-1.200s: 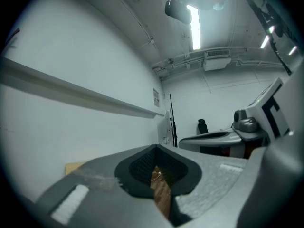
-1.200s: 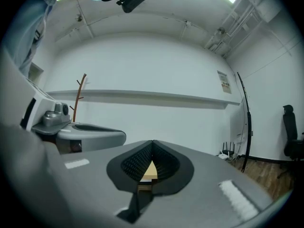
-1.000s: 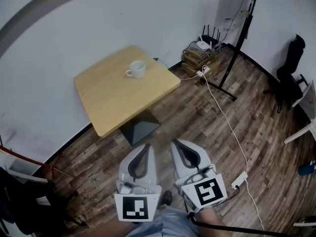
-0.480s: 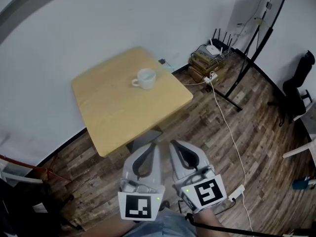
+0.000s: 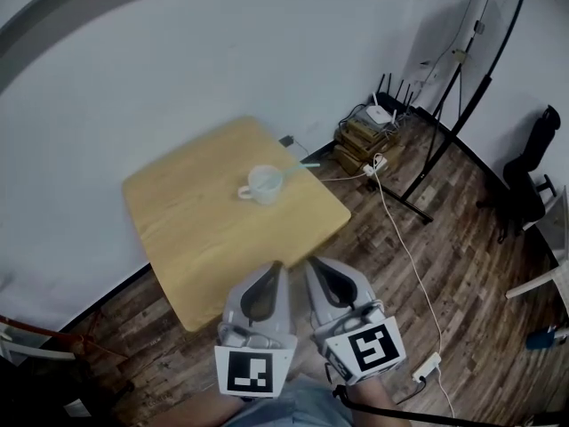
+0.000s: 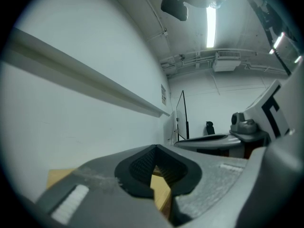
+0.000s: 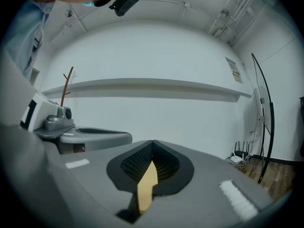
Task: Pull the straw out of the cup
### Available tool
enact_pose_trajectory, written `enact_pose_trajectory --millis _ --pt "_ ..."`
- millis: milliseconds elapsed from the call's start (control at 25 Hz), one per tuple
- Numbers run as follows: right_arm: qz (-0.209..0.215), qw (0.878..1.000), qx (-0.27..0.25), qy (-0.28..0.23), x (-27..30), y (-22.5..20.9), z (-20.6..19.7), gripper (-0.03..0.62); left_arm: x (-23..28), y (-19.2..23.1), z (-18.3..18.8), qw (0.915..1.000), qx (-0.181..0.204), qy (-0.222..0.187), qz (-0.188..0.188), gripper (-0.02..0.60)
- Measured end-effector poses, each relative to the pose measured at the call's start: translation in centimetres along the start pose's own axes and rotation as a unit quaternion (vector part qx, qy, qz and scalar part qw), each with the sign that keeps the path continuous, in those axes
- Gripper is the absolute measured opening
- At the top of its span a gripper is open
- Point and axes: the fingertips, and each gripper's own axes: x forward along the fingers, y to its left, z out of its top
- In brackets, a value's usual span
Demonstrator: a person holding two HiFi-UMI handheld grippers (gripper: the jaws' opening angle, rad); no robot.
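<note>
A white cup (image 5: 263, 183) with a handle stands near the far right of a square wooden table (image 5: 204, 238). A thin pale-green straw (image 5: 298, 165) leans out of it to the right. Side by side at the table's near edge, my left gripper (image 5: 276, 266) and right gripper (image 5: 312, 263) are both well short of the cup. Each is shut with nothing held. In the left gripper view the jaws (image 6: 155, 149) meet at their tips, with table wood showing through the gap behind. The right gripper view (image 7: 152, 144) shows the same. Neither gripper view shows the cup.
A white wall runs behind the table. On the wooden floor to the right lie a router on stacked boxes (image 5: 366, 130), a black stand (image 5: 444, 140), a white cable ending in a power strip (image 5: 427, 366), and a black chair (image 5: 526, 176).
Both grippers have come forward together toward the table, and their tips now reach its near edge. The table and cup sit closer and lower in the head view. Both stay shut.
</note>
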Motion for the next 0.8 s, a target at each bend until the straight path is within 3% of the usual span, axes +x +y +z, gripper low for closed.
enact_pose_trajectory --millis 440,800 --pt "-0.018 1.000 -0.006 -0.003 2.7 -3.6 0.6 0.007 4.5 0.9 -0.7 0.9998 -0.001 0.015 -0.015 0.017" --pt "0.012 1.000 0.017 0.024 7.3 -8.7 -1.5 0.006 11.1 2.0 -3.0 0.9991 -0.009 0.041 0.010 0.017"
